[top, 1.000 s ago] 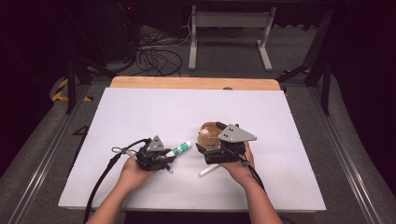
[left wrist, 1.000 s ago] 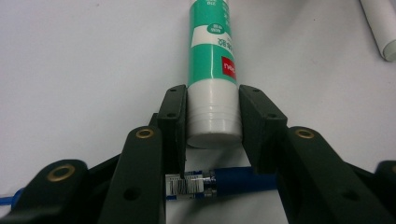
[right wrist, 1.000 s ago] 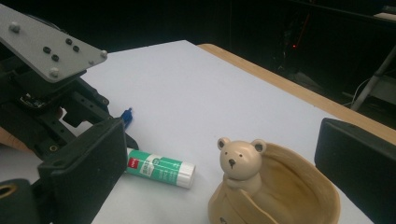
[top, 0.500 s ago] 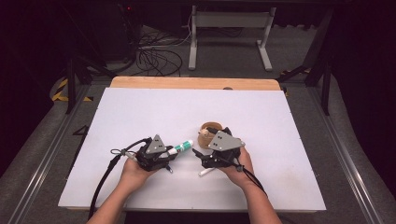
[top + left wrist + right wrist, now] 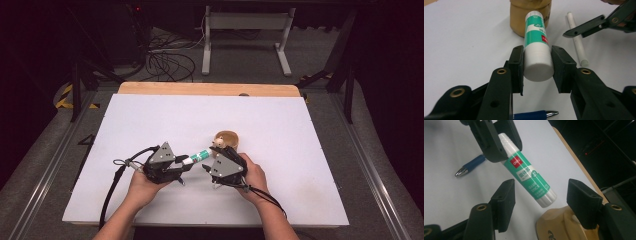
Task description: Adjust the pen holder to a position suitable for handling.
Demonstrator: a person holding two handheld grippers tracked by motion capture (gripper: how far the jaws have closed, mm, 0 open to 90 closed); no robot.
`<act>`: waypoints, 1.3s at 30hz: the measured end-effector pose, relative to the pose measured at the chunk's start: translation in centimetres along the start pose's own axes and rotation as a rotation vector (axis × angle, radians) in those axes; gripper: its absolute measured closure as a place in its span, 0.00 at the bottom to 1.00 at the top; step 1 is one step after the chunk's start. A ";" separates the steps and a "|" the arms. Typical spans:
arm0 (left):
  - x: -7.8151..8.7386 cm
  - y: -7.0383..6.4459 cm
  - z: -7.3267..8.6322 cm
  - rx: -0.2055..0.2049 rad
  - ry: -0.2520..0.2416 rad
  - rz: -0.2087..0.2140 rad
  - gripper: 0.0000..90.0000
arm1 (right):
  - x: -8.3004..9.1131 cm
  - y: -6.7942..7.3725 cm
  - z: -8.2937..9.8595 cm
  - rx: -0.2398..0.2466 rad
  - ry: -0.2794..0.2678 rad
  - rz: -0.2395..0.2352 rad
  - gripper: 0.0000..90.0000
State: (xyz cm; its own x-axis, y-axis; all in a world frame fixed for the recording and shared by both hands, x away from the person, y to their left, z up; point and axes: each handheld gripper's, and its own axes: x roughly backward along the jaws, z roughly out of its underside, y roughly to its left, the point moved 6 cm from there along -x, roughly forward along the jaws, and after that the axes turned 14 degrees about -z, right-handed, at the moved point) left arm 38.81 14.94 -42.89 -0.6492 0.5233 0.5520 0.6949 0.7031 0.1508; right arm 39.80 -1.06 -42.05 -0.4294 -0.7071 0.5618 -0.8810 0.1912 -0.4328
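Observation:
A green and white glue stick [image 5: 199, 157] hangs level above the white table, and my left gripper [image 5: 186, 162] is shut on its white cap end [image 5: 537, 67]. The stick's green body [image 5: 535, 30] points away towards a tan cup [image 5: 519, 20]. My right gripper [image 5: 209, 164] is open, its jaws standing on either side of the stick's far end [image 5: 544, 195] without touching it. In the right gripper view the left gripper [image 5: 496, 142] clamps the glue stick [image 5: 529, 180] at the top. The tan cup [image 5: 227, 137] stands just behind both grippers.
A blue pen [image 5: 531, 115] lies on the table under the left gripper, its tip showing [image 5: 461, 172]. A white stick [image 5: 576, 40] lies beside the cup. The white board [image 5: 300, 150] has free room all round. A wooden strip [image 5: 200, 89] edges its far side.
My right gripper has come back from over the tan cup, towards the near edge and left, to the glue stick's free end. The left gripper has held still with the stick.

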 end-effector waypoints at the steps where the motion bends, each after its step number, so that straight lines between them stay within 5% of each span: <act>1: 0.0 -0.1 -0.1 -0.001 -0.001 0.001 0.72 | 0.0 0.1 0.0 0.017 0.005 -0.001 0.48; 13: 0.2 -0.6 -0.5 0.030 -0.021 0.051 0.72 | -1.2 1.3 0.2 0.240 0.139 0.029 0.58; 16: 0.2 -1.0 -0.6 0.047 -0.026 0.074 0.72 | -1.4 1.5 0.0 0.263 0.146 0.036 0.60; 31: 0.2 -0.9 -0.6 0.040 -0.047 0.077 0.71 | -2.4 2.5 -0.1 0.325 0.172 0.081 0.73; 34: 0.3 -0.3 -0.7 0.055 -0.080 0.034 0.58 | -2.4 2.5 -0.1 0.318 0.170 0.084 0.74; 39: 0.4 0.0 -0.6 0.055 -0.092 0.006 0.50 | -2.4 2.1 0.1 0.258 0.152 0.088 0.74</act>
State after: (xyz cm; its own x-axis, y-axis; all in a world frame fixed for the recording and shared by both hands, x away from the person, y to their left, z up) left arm 38.74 14.87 -42.14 -0.6727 0.5678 0.4744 0.6825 0.7238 0.1015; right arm 39.01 1.00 -44.41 -0.5438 -0.5821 0.6045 -0.7680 0.0548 -0.6381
